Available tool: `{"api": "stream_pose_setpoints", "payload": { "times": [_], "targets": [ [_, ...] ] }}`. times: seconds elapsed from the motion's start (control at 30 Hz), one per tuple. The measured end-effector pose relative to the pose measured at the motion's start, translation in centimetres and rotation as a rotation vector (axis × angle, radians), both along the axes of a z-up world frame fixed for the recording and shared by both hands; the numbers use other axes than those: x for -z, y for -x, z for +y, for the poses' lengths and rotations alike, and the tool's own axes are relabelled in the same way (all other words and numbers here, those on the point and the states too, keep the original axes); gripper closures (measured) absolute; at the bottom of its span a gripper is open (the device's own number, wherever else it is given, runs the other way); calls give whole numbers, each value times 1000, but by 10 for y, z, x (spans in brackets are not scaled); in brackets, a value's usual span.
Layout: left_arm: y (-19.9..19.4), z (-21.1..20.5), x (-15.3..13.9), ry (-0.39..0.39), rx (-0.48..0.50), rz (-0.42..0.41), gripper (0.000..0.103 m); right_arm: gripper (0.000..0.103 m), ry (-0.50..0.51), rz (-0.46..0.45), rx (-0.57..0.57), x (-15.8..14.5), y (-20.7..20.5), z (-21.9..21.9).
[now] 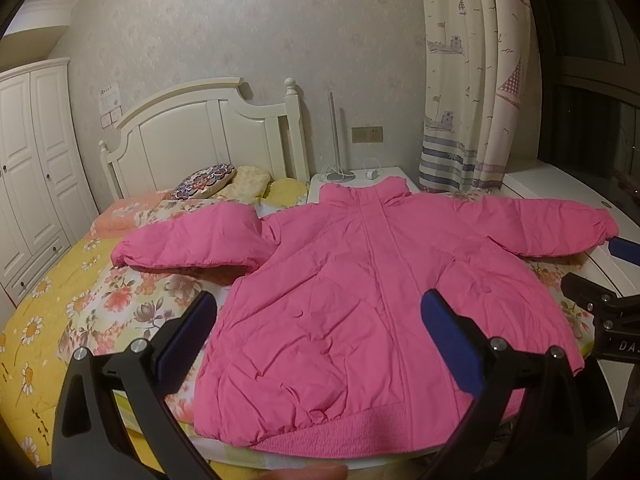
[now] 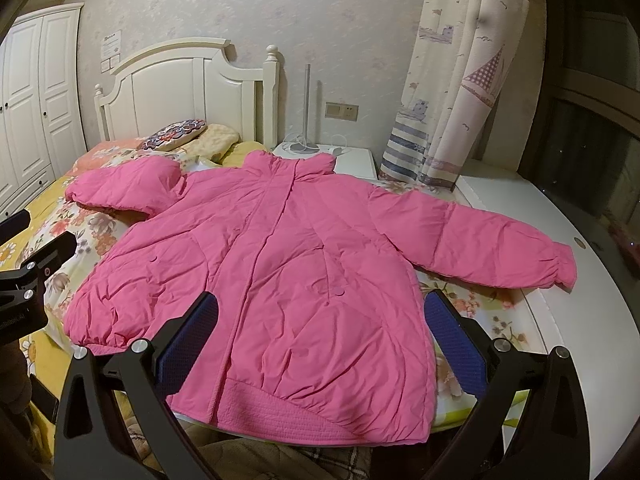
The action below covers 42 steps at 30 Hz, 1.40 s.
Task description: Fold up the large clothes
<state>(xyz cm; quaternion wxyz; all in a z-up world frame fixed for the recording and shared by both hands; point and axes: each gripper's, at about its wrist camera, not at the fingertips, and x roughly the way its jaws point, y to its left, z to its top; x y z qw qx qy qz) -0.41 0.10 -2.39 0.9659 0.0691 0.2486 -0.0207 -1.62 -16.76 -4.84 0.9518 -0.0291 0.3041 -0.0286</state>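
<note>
A large pink padded jacket point(image 1: 360, 300) lies flat, front up, on the flowered bed point(image 1: 100, 300), collar toward the nightstand, hem toward me. Its left sleeve point(image 1: 192, 240) is bent, its right sleeve point(image 1: 552, 224) stretched out. My left gripper point(image 1: 320, 316) is open and empty, above the lower part of the jacket. In the right wrist view, my right gripper point(image 2: 320, 312) is open and empty above the jacket point(image 2: 280, 260) near its hem. The right gripper shows at the right edge of the left wrist view point(image 1: 616, 276); the left one shows at the left edge of the right wrist view point(image 2: 24, 248).
Pillows point(image 1: 208, 184) and a white headboard point(image 1: 200, 128) stand at the bed's far end. A white nightstand point(image 1: 360, 176) with a lamp pole sits behind the collar. A white ledge point(image 2: 560, 208) and curtains point(image 1: 472, 80) are on the right, a wardrobe point(image 1: 32, 160) on the left.
</note>
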Motion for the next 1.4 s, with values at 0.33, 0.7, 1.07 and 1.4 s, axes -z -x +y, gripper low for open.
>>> {"api": "stream_pose_setpoints", "payload": {
  "times": [0.33, 0.7, 1.07, 1.4],
  "targets": [
    [-1, 0, 0, 0, 0, 2, 2, 4, -4, 5, -4, 1, 0, 2],
    [-1, 1, 0, 1, 2, 5, 2, 4, -4, 6, -2, 1, 1, 4],
    [-7, 1, 9, -6, 4, 30, 2, 4, -20, 25, 0, 12, -8, -4],
    [-108, -10, 76, 22, 65, 251, 2, 4, -322, 60, 227, 72, -59, -121]
  ]
}}
